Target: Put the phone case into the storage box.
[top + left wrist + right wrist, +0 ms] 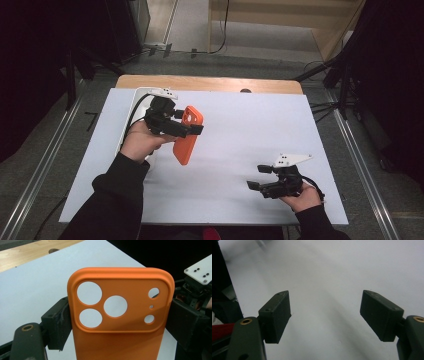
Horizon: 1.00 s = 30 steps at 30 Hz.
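An orange phone case (186,135) with round camera cut-outs hangs above the left half of the white table, held across its width by my left gripper (187,122), which is shut on it. In the left gripper view the orange phone case (120,312) stands between both black pads (58,321), which press on its two long sides. My right gripper (259,177) rests low near the table's front right, pointing left. Its jaws stand wide apart in the right gripper view, where my right gripper (325,315) has only bare table between the pads.
The white table top (240,130) has a wooden strip (210,83) along its far edge. Black cables trail from both grippers. Dark stands and a floor rail flank the table. A white flat thing (131,107) lies under my left hand, mostly hidden.
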Available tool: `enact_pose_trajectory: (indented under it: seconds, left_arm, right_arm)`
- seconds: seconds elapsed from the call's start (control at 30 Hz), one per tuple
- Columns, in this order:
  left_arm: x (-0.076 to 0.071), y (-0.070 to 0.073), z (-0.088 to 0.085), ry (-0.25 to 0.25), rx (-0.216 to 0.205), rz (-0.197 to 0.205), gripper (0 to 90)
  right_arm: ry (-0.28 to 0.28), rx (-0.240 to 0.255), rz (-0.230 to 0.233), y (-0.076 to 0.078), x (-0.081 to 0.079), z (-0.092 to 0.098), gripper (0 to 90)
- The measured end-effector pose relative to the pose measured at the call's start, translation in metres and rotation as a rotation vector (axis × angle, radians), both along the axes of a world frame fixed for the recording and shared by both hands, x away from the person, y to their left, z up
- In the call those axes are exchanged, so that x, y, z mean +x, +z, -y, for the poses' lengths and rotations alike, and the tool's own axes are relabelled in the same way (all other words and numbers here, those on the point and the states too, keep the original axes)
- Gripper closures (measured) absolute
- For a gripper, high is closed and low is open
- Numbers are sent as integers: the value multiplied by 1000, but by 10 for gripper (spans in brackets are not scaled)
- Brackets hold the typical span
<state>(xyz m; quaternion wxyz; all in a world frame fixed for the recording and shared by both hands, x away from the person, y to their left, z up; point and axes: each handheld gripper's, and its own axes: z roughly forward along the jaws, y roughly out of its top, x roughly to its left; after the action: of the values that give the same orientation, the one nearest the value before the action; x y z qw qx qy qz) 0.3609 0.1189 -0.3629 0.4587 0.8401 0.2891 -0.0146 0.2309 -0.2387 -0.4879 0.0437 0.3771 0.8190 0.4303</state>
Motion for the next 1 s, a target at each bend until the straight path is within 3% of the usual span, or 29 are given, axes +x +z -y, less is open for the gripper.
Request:
enact_pose_trajectory:
  seconds: [0.13,0.33,0.73,1.0]
  left_arm:
    - [0,3,-4,1,3,-6,159]
    - [1,8,-11,11,0,7,159]
    - [3,19,-31,36,-8,3,159]
    - [3,26,-45,62,-9,22,159]
  right_arm:
    - [1,-10,-8,-1,0,-1,234]
    - [6,-9,21,2,-1,-2,226]
    - [21,-35,0,-2,1,-4,223]
    - [25,-42,-7,-2,2,-3,223]
